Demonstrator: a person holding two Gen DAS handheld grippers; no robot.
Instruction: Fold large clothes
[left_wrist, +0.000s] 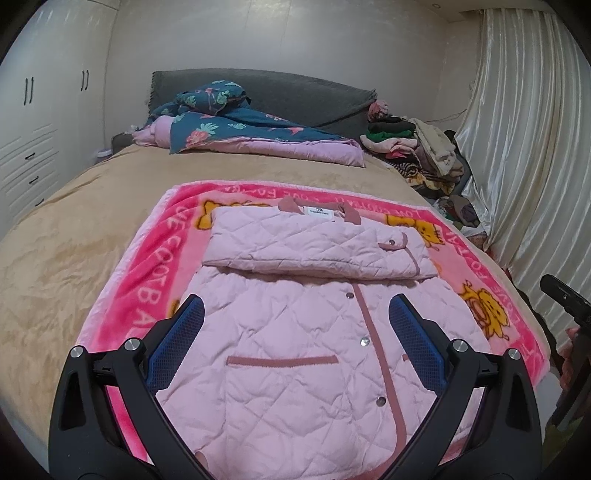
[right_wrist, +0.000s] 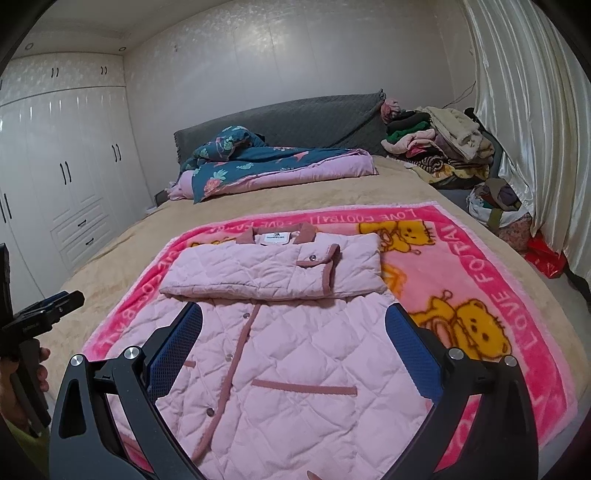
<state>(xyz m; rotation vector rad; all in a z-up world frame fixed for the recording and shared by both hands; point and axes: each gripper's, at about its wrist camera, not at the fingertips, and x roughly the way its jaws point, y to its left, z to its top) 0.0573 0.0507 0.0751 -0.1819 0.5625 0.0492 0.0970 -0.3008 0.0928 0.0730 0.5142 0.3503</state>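
A pale pink quilted jacket (left_wrist: 295, 347) with darker pink trim lies front-up on a bright pink cartoon blanket (left_wrist: 147, 266) on the bed. Its sleeves (left_wrist: 314, 243) are folded across the chest below the collar. In the right wrist view the jacket (right_wrist: 295, 369) lies the same way. My left gripper (left_wrist: 297, 310) is open and empty, above the jacket's lower half. My right gripper (right_wrist: 293, 317) is open and empty, above the same area. The left gripper also shows at the left edge of the right wrist view (right_wrist: 48, 314); the right one shows at the right edge of the left wrist view (left_wrist: 565, 299).
The bed has a tan cover (left_wrist: 66, 229) and a grey headboard (left_wrist: 280, 96). A teal floral quilt (left_wrist: 236, 133) lies near the headboard. A pile of clothes (left_wrist: 421, 147) sits at the far right corner. White wardrobes (right_wrist: 62, 166) stand left, a curtain (right_wrist: 535, 110) right.
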